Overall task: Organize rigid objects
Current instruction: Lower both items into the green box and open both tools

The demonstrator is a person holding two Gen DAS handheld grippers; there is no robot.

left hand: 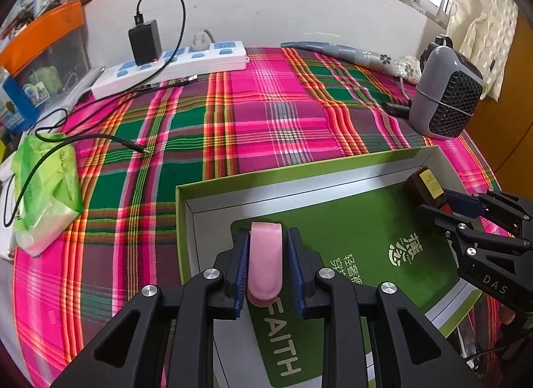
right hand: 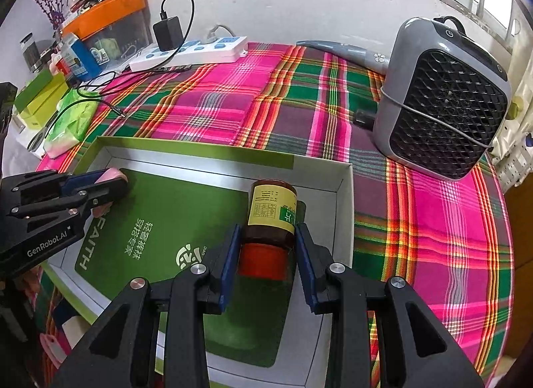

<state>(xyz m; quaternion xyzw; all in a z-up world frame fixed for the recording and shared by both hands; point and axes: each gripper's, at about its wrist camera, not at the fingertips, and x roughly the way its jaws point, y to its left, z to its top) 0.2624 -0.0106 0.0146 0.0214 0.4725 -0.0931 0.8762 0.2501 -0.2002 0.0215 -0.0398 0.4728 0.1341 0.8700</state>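
A: Start with the left gripper point(left hand: 268, 234).

B: Parted. Straddles a pink oblong piece point(left hand: 266, 261), with a sliver of gap on either side and neither blue pad pressing on it.

A: And where does that leave the pink oblong piece?

B: Lying flat inside the shallow green-rimmed box point(left hand: 299, 171), on the green insert card point(left hand: 349, 221) printed "FAITH", near the box's left wall. Points lengthwise along the fingers.

A: Now the right gripper point(right hand: 268, 227).

B: Clamped on a brown medicine bottle point(right hand: 271, 211). Grips it at the shoulder, just above the red cap, which faces back toward the camera. Yellow label turned upward.

A: Upright or tipped?

B: Tipped well over, base toward the box's far wall, over the right end of the same card. Hard to tell whether resting on the card or held just clear of it.

A: Anything around the box?

B: Sits on a pink and green plaid cloth point(left hand: 266, 114). Beyond it, near the right corner, a small grey fan point(right hand: 443, 101). At the back by the wall, a white power strip point(left hand: 173, 64) with a black charger point(left hand: 145, 41) plugged in. Off to the left, a green tissue packet point(left hand: 46, 188) with a black cable draped over it.
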